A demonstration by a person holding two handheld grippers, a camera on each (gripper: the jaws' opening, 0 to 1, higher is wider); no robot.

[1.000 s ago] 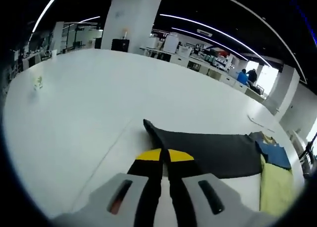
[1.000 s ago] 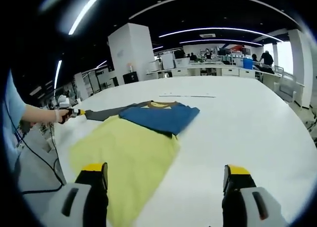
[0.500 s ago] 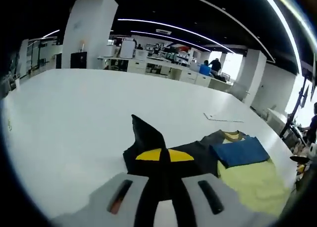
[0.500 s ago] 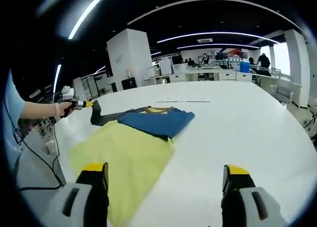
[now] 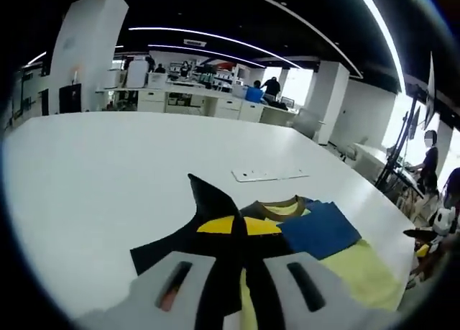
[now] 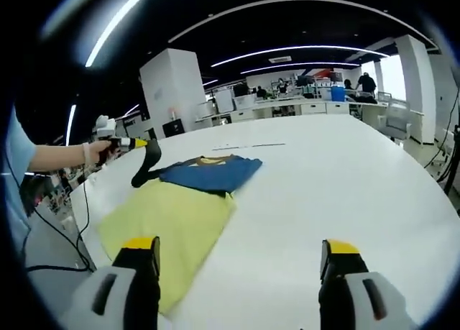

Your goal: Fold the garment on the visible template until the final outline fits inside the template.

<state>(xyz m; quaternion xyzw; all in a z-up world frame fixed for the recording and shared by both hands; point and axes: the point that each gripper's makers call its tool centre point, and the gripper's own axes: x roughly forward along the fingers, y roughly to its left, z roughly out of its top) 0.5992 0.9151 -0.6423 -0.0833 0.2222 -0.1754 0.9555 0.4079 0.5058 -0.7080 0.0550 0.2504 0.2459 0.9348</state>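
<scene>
The left gripper (image 5: 238, 226) has its yellow-tipped jaws pressed together, pinching the dark sleeve (image 5: 208, 200) of the garment. In the right gripper view it (image 6: 138, 142) is raised above the desk at the far left, held in the person's hand (image 6: 97, 150), with a bare forearm (image 6: 54, 157) reaching out level from a light blue short sleeve. The right gripper (image 6: 241, 247) sits low and near, jaws spread wide apart with nothing between them.

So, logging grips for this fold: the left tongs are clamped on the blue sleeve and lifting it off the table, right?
Not quite. The left tongs are clamped on the dark grey sleeve, lifting it off the table; the right gripper view shows it. The blue sleeve lies folded on the yellow body.
</scene>
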